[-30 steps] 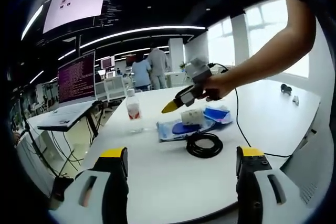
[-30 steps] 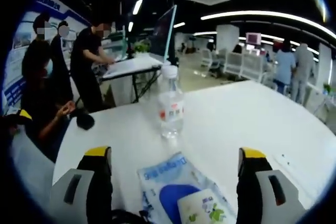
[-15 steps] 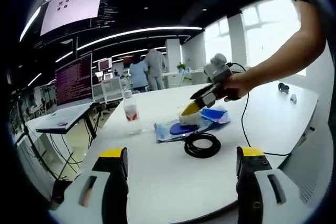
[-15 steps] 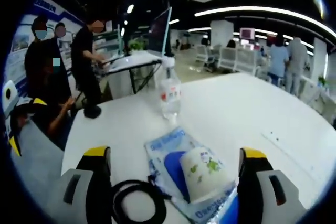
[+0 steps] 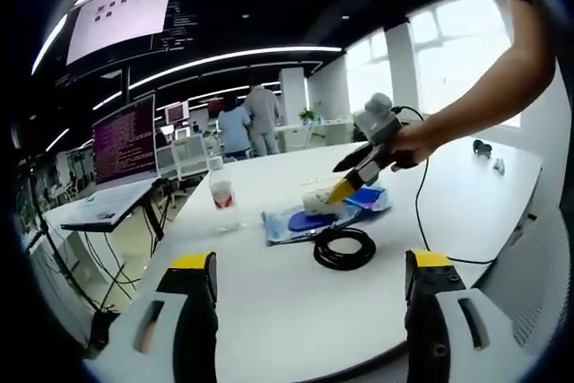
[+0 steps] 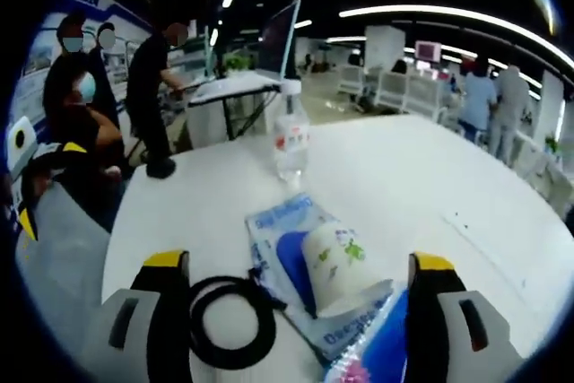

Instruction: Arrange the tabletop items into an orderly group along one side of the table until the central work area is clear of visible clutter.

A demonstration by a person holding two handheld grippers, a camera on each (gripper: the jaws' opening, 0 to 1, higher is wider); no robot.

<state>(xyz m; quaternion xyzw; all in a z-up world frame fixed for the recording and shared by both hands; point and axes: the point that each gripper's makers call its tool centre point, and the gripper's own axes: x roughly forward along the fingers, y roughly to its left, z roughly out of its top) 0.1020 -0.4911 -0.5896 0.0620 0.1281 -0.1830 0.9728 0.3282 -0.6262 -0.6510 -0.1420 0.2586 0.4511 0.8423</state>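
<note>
A clear water bottle (image 5: 220,193) (image 6: 291,141) stands on the white table (image 5: 296,320) (image 6: 439,177). Beside it lies a flat blue-and-white packet (image 5: 289,221) (image 6: 280,221) with a paper cup (image 5: 318,201) (image 6: 334,257) tipped on its side on top. A black cable coil (image 5: 345,247) (image 6: 224,320) lies nearer the edge, and a blue bag (image 5: 368,195) (image 6: 381,352) sits past the cup. My right gripper (image 5: 343,181) (image 6: 299,263) hovers open just over the cup, a hand holding it. My left gripper (image 5: 310,261) is open and holds nothing, back from the coil.
A laptop (image 5: 130,145) on a stand sits beyond the table's left end. Small dark items (image 5: 489,152) lie at the far right of the table. A thin black cord (image 5: 421,230) trails from the right gripper across the table. Several people stand around (image 6: 148,87).
The right gripper has moved right and down toward the cup. Its view has pulled back from the bottle, so the cup, packet and coil now show.
</note>
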